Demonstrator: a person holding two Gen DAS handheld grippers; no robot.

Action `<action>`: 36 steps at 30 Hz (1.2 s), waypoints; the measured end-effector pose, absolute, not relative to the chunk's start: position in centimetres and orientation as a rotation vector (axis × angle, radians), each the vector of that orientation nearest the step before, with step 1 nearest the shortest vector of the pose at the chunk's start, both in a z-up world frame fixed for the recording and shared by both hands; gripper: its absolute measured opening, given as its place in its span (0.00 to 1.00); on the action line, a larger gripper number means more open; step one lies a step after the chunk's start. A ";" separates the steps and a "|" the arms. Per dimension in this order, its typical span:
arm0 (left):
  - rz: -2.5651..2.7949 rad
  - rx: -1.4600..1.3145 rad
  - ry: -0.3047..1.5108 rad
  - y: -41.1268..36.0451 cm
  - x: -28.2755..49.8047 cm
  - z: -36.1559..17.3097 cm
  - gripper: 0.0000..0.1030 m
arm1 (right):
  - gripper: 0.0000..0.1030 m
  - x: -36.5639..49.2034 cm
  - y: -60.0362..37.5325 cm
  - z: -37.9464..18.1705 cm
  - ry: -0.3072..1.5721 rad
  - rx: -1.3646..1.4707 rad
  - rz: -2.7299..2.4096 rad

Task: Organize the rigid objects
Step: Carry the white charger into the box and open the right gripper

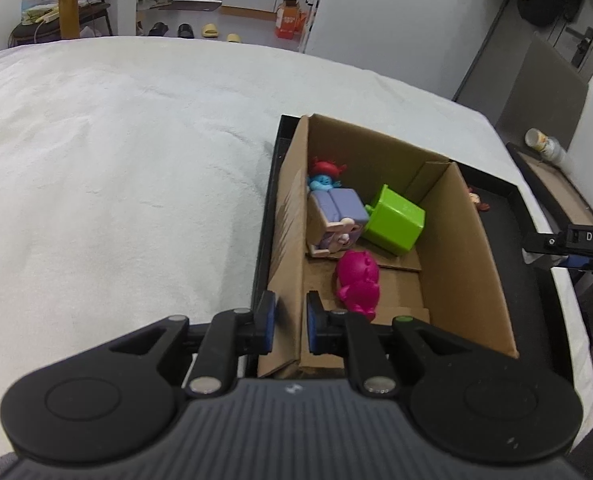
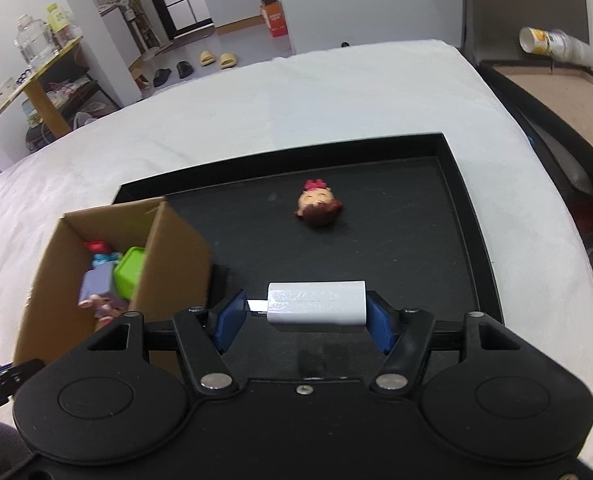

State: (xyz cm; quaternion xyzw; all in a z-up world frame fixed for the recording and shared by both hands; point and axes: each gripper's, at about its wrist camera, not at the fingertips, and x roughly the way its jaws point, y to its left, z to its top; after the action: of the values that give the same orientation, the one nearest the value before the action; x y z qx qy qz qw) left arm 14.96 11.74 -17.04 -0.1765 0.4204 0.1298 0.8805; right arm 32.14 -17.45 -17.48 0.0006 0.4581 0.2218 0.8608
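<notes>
A cardboard box stands at the left end of a black tray on the white bed. In the box lie a green cube, a pink figure, a purple block toy and a blue figure with red hair. My left gripper is shut on the box's near-left wall, one finger outside and one inside. My right gripper hangs above the tray, shut on a white charger plug lying crosswise between the pads. A small doll head lies on the tray beyond it.
The white bed cover spreads wide to the left of the tray. A tipped can rests on a brown ledge past the bed's right edge. Shoes, an orange box and a shelf stand on the floor far behind.
</notes>
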 end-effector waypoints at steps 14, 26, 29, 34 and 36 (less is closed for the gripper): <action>0.254 -0.409 0.826 12.5 14.1 -16.8 0.10 | 0.60 29.2 -12.5 -13.7 0.927 -0.084 0.586; 0.231 -0.446 0.813 13.3 13.8 -17.2 0.10 | 0.60 27.3 -7.9 -12.5 0.918 -0.185 0.677; 0.224 -0.450 0.810 13.5 13.7 -17.2 0.10 | 0.60 26.9 -6.9 -12.6 0.924 -0.209 0.686; 0.214 -0.460 0.808 13.6 13.6 -17.3 0.10 | 0.61 26.3 -5.4 -12.8 0.934 -0.233 0.696; 0.211 -0.462 0.807 13.7 13.6 -17.3 0.10 | 0.62 26.3 -4.9 -13.0 0.943 -0.242 0.692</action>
State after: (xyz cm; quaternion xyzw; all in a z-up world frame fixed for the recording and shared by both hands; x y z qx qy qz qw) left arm 13.55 13.70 -17.30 -0.2223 0.3886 0.1014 0.8884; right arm 26.28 -4.91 -13.01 -0.1140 0.4438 0.3260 0.8269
